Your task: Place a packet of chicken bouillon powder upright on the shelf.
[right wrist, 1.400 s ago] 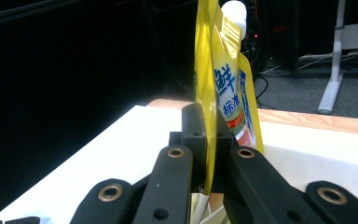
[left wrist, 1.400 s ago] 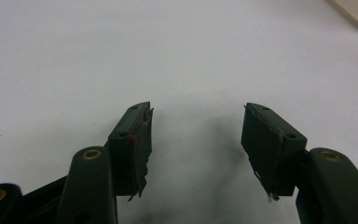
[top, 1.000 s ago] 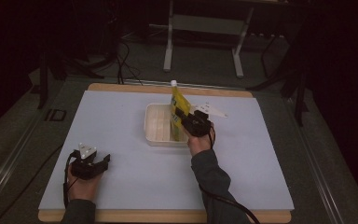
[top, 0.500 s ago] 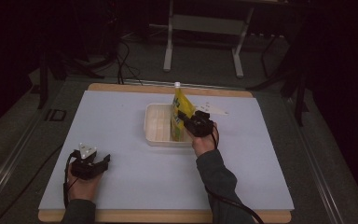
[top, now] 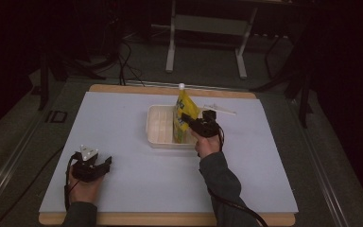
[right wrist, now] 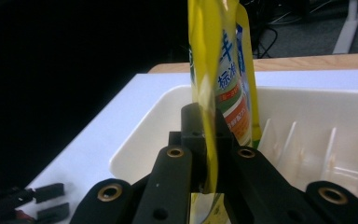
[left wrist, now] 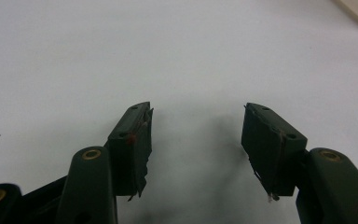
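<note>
As I look along my right gripper [right wrist: 208, 140], its jaws are pressed flat on the edge of a yellow pouch [right wrist: 223, 88], the film pinched thin between the two pads with no gap either side. The pouch stands upright out of the grip, printed face turned to the right of the jaws, its foot hanging down below them and its top running past the upper edge of that view. Just beyond and beneath the claw sits the cream tray [right wrist: 307, 121], ribbed on its floor, and the pouch's lower part is inside its near corner; I cannot tell whether the foot touches the tray floor. From the high view the same gripper [top: 189, 124] holds the pouch [top: 185, 113] over the tray's [top: 160, 124] right end, white cap uppermost.

My left gripper [left wrist: 196, 135] sits well apart, low on the white mat [left wrist: 121, 56], jaws spread wide with nothing between them; in the high view it [top: 105, 163] rests near the mat's front left.
</note>
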`<state>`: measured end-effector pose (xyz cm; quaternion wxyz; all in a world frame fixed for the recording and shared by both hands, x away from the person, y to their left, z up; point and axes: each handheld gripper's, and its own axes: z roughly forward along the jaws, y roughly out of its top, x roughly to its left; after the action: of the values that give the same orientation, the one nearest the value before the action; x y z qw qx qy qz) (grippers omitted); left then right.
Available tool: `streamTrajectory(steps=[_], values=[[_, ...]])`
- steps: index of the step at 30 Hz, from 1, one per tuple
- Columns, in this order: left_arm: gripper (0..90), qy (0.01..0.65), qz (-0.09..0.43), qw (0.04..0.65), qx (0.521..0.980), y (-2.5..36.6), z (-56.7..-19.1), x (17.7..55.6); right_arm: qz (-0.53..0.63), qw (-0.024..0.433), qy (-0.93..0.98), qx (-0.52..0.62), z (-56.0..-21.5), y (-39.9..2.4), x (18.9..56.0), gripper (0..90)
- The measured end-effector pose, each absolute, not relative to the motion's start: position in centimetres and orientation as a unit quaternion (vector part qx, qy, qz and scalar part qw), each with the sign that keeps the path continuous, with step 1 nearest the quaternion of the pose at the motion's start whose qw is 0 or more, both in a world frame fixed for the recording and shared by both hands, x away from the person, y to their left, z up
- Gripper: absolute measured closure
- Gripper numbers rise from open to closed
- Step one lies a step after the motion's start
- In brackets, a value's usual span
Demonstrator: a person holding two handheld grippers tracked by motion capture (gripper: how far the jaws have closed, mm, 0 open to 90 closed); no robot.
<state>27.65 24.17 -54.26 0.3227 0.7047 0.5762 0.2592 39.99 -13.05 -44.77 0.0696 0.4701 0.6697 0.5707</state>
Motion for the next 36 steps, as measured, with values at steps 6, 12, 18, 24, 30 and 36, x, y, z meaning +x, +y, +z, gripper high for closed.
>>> streamTrajectory(steps=[6,12,18,24,30,36], values=[[42.3,0.576,0.259,0.323,0.704,24.2,-54.3,27.7,0.55,0.097,0.694,0.454,-44.3,-12.6,39.8,87.6],[42.3,0.577,0.259,0.321,0.705,24.1,-54.3,27.7,0.524,0.112,0.715,0.448,-45.0,-12.4,39.6,59.8],[42.3,0.577,0.259,0.322,0.705,24.2,-54.3,27.7,0.499,0.108,0.741,0.436,-45.1,-12.4,39.4,45.8],[42.3,0.577,0.26,0.321,0.705,24.1,-54.3,27.7,0.487,0.112,0.762,0.412,-44.3,-12.7,38.6,34.6],[42.3,0.578,0.26,0.32,0.705,24.2,-54.3,27.7,0.462,0.113,0.789,0.388,-43.5,-13.2,37.8,34.1],[42.2,0.577,0.26,0.321,0.704,24.2,-54.3,27.7,0.46,0.106,0.796,0.38,-42.9,-14.2,36.9,34.4]])
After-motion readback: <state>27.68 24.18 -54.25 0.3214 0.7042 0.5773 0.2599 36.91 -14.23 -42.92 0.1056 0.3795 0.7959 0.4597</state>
